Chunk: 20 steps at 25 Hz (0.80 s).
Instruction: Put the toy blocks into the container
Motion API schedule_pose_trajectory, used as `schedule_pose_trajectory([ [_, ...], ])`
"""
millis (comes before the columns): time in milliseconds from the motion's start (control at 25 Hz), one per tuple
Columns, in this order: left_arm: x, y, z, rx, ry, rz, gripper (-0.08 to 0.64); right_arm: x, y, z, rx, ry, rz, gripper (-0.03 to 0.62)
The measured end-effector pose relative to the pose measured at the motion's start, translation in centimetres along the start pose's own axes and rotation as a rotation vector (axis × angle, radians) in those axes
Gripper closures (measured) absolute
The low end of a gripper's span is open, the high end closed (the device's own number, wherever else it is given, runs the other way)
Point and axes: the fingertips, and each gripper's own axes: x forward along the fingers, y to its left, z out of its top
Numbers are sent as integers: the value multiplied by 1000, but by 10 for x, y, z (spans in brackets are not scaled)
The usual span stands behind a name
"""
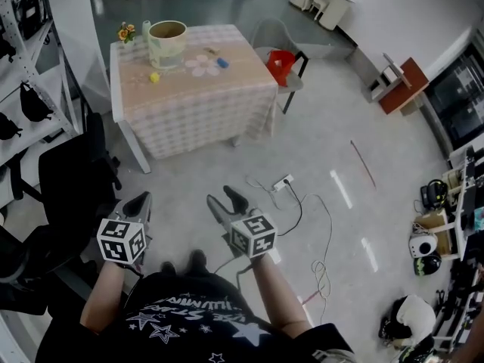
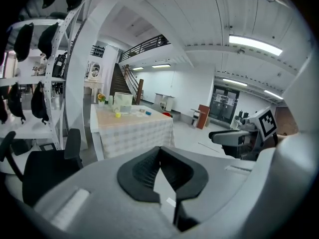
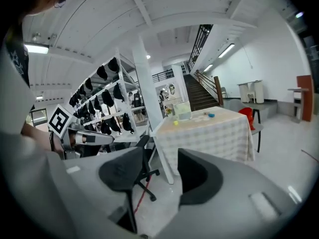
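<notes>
One table (image 1: 189, 100) far ahead of you, one container (image 1: 167, 42) on it. One yellow block (image 1: 154, 77), one blue block (image 1: 222, 63), a pale cluster (image 1: 200, 65) too small to count. Two chairs: grey chair (image 1: 276, 35) far right, black chair (image 1: 72, 180) near left.

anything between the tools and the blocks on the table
Nothing visible does: only bare floor lies between the left tool, the right tool and the table, and the yellow block and blue block lie uncovered near the container.
</notes>
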Motion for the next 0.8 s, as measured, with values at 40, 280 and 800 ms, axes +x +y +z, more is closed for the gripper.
schedule_pose_trajectory([
  [40,4,-3,5,1,-7,5,551,-1,-8,1,2,-2,-5,367],
  [280,14,-11,20,2,-42,48,551,4,-39,14,5,-26,1,351],
  [800,30,20,24,-17,-52,103,551,69,-31,19,-27,43,106,348],
])
